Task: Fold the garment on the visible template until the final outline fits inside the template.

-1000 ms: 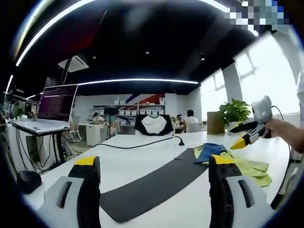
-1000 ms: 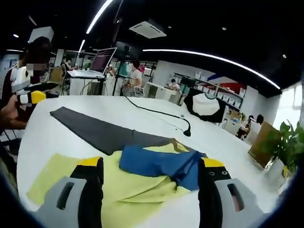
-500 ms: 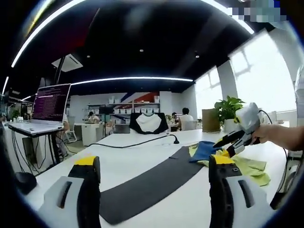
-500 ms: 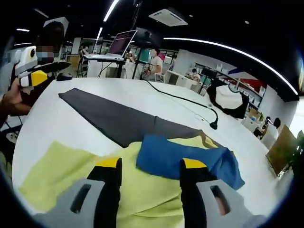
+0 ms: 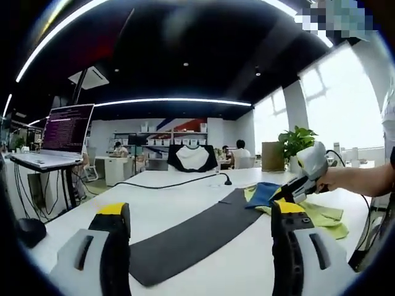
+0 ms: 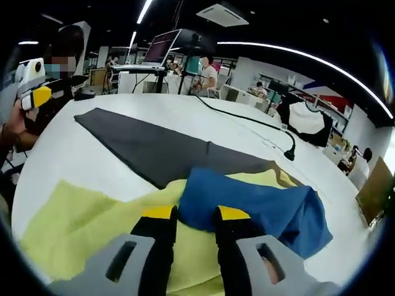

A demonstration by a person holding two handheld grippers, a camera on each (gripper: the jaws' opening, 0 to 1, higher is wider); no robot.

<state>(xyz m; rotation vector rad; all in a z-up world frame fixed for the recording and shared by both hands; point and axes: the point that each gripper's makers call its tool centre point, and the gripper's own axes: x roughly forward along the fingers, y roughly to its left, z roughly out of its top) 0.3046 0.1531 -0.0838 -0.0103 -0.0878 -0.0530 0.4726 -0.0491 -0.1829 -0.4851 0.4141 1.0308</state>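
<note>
On one dark template (image 6: 157,151), right gripper (image 6: 192,216) jaws pinch blue-and-yellow garment (image 6: 247,200); left gripper (image 5: 200,216) jaws spread.

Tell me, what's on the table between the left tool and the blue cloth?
In the right gripper view, the dark mat stretches from near the left tool to the blue cloth, with bare white table alongside it.

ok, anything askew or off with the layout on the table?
Yes. The yellow-green garment lies crumpled, mostly off the dark template, overlapping just its end. A bunched blue cloth sits on top of it. The right claw is nearly closed at the blue cloth's edge.
</note>
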